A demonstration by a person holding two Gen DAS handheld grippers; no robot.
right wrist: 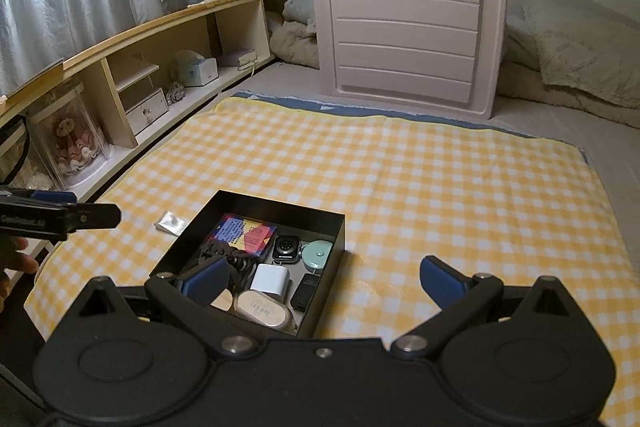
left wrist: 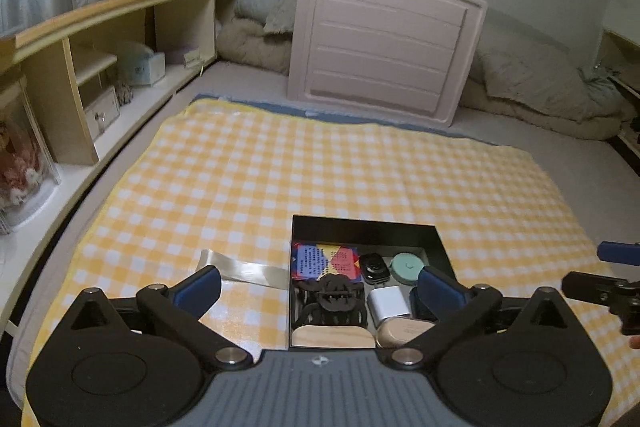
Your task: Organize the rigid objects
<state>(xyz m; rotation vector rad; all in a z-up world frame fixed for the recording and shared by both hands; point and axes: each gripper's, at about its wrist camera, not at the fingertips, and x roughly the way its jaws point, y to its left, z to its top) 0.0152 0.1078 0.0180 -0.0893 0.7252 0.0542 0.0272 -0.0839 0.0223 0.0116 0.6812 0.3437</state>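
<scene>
A black open box [left wrist: 364,225] [right wrist: 248,201] sits on the yellow checked cloth [left wrist: 320,167] [right wrist: 400,187]. It holds a colourful card pack [left wrist: 324,259] [right wrist: 244,233], a smartwatch [left wrist: 374,267] [right wrist: 287,247], a mint round case [left wrist: 406,267] [right wrist: 316,253], a black hair claw [left wrist: 330,297] [right wrist: 218,253], a white charger [left wrist: 388,301] [right wrist: 270,281], a beige case [left wrist: 404,331] [right wrist: 262,311] and a small black device [right wrist: 306,291]. My left gripper [left wrist: 318,289] is open and empty above the box's near edge. My right gripper [right wrist: 322,277] is open and empty, just right of the box.
A silver foil packet [left wrist: 244,269] [right wrist: 170,222] lies on the cloth left of the box. A wooden shelf unit [left wrist: 80,59] [right wrist: 132,67] runs along the left. A pink plastic panel [left wrist: 384,43] [right wrist: 408,35] leans against the far wall, with bedding [left wrist: 540,91] beside it.
</scene>
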